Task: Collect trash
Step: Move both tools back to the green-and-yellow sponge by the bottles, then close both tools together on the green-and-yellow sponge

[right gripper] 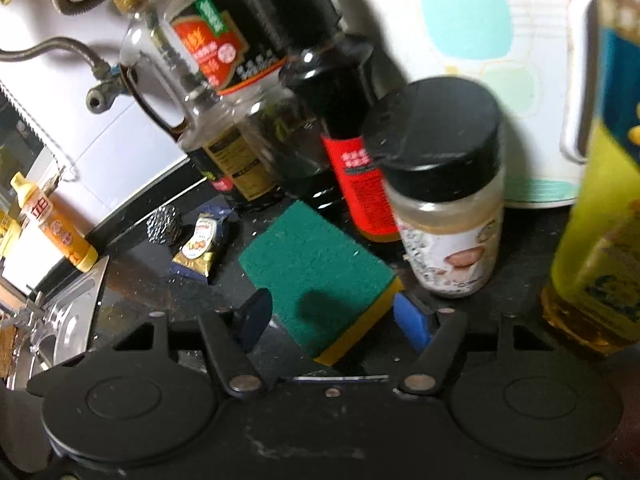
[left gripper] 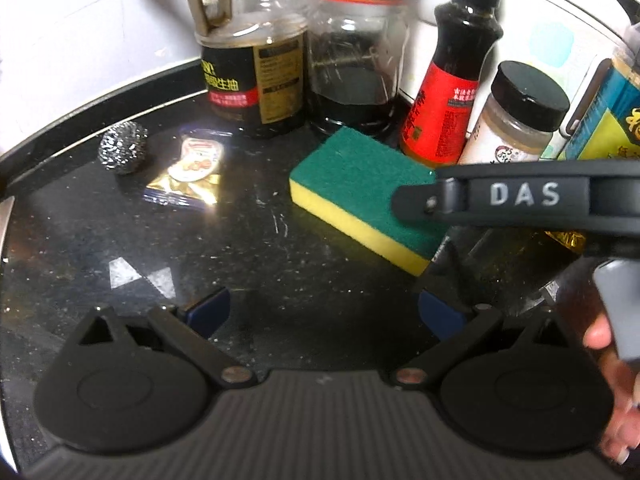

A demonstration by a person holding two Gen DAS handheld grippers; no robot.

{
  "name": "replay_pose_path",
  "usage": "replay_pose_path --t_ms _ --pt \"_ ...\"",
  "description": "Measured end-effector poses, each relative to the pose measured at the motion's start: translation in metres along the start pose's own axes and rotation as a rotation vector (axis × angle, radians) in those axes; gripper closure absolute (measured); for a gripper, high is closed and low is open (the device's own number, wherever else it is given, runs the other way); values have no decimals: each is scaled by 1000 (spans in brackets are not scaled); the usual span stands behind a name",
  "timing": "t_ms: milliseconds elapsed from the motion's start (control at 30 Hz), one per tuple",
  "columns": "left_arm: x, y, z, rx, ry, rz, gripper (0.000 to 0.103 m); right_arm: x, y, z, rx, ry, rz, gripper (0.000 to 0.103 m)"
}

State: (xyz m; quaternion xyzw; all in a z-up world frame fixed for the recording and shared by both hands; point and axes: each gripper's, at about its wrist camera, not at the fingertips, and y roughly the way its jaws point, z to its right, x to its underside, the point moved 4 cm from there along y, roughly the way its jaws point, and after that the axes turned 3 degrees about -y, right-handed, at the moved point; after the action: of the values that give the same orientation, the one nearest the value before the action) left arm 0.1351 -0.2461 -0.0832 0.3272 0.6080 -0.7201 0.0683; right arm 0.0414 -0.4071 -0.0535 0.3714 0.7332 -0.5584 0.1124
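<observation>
Your left gripper (left gripper: pixel 324 312) hangs over the dark speckled worktop (left gripper: pixel 240 264) with its fingers (left gripper: pixel 210 312) wide apart and nothing between them. From that view the trash, a crumpled gold wrapper (left gripper: pixel 188 172), lies flat on the worktop at about 11 o'clock, well clear of the fingers, with a scourer (left gripper: pixel 123 148) just beside it at 10 o'clock. A sponge (left gripper: pixel 360 196), green side up, lies at 1 o'clock, and your right gripper (right gripper: pixel 336 320) crosses over its right end in the left view. Behind the sponge, against the wall, stand a jug (left gripper: pixel 256 68), a jar (left gripper: pixel 356 60), a sauce bottle (left gripper: pixel 448 88) and a shaker (left gripper: pixel 516 116). In the right view the right gripper's fingers (right gripper: pixel 412 320) stand apart on either side of the near end of the sponge (right gripper: pixel 316 276); whether they touch it you cannot tell from here. There the wrapper (right gripper: pixel 202 246) sits at 10 o'clock beside the scourer (right gripper: pixel 164 224), apart from the sponge. The shaker (right gripper: pixel 444 188) stands close at 1 o'clock, an oil bottle (right gripper: pixel 600 200) at 3 o'clock, and a sink (right gripper: pixel 68 320) shows at 9 o'clock. Part of your hand (left gripper: pixel 616 392) shows at the right edge of the left view.
</observation>
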Motion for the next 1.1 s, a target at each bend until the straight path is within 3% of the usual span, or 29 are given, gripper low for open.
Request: replay_pose_path --t_ms 300,567,767,833,933,1100 --pt "-4 0 -18 -28 -45 2 0 4 15 -38 -145 -59 -82 36" --pt "-16 6 -23 -52 -48 5 0 -11 2 -37 -33 -117 -34 36" --pt "-30 14 -17 -39 -53 1 0 -20 18 -28 -16 -112 -45 36" --pt "-33 19 -17 -43 -48 -4 0 -23 24 -25 -35 -106 -47 55" --pt "-38 23 -19 -42 -48 -6 0 -24 33 -25 -52 -112 -63 71" --pt "-39 28 -23 -42 -36 -12 3 -30 44 -34 -71 -132 -80 72"
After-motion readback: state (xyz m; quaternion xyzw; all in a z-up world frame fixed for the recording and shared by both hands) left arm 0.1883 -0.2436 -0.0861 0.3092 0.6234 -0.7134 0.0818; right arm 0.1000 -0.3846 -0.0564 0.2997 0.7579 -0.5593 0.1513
